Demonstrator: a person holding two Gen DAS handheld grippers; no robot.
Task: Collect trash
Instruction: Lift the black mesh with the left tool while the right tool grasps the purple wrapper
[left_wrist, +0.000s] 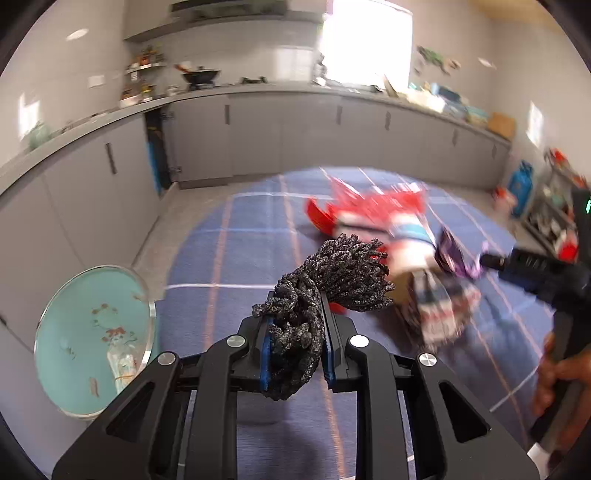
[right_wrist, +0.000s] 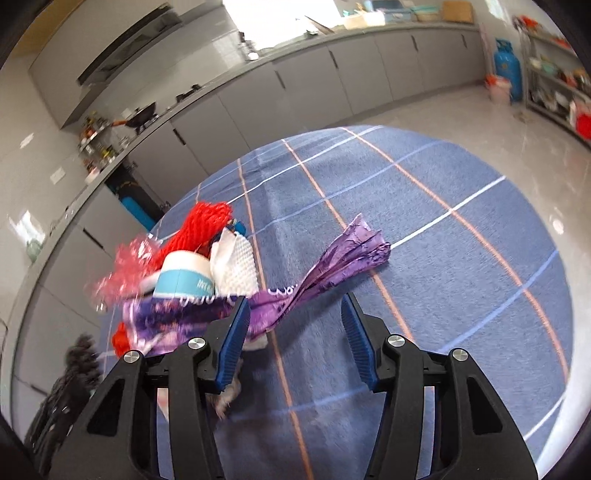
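On the blue rug (right_wrist: 424, 229), left tongs (left_wrist: 297, 325) clamp a black mesh wad (left_wrist: 332, 280). Right tongs (right_wrist: 291, 332) gape around a purple wrapper (right_wrist: 325, 273), not pinching. The red net, cup and wrappers heap (right_wrist: 192, 258) looks uncollected; no bin in view.

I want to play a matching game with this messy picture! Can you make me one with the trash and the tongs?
Things:
1. black foam net
2. purple wrapper
3. red mesh
4. right tongs

States:
A. open
B. twisted, lying across the blue rug
C. bunched in the trash pile
D. pinched in the left tongs

Pairs: 1-D, 2-B, 3-C, 4-A
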